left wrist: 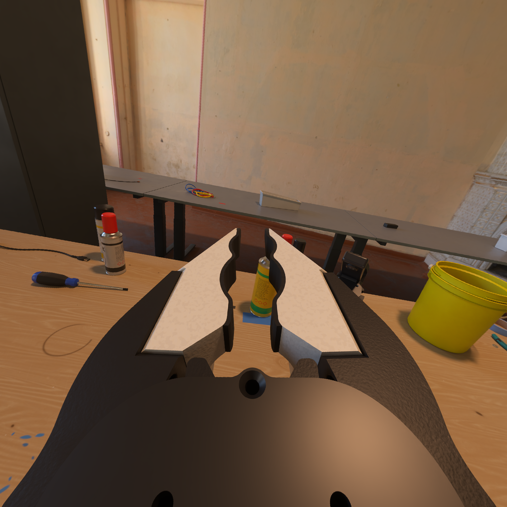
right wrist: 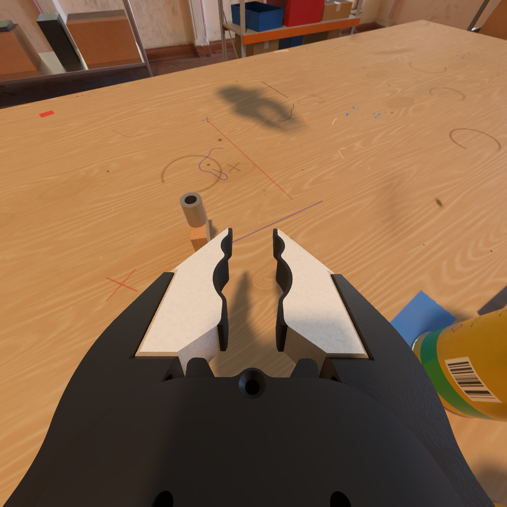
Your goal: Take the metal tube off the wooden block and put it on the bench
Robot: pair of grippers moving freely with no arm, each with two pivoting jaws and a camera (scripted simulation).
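yellow bucket [left wrist: 455, 307] | screwdriver [left wrist: 68, 281] | red-capped spray can [left wrist: 112, 244] | yellow can [left wrist: 262, 288]

Plywood table [right wrist: 356, 219], scribbled with pencil circles, red crosses and blue paint flecks. Carrying a wooden block [right wrist: 199, 237], screwdriver [left wrist: 59, 279], red-capped spray can [left wrist: 112, 244], yellow spray can [left wrist: 262, 290] on blue tape [left wrist: 253, 318], yellow bucket [left wrist: 455, 307] and black cable [left wrist: 44, 251].

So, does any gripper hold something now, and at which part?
Nothing is held. Left gripper and right gripper are open and empty; metal tube stands on wooden block.
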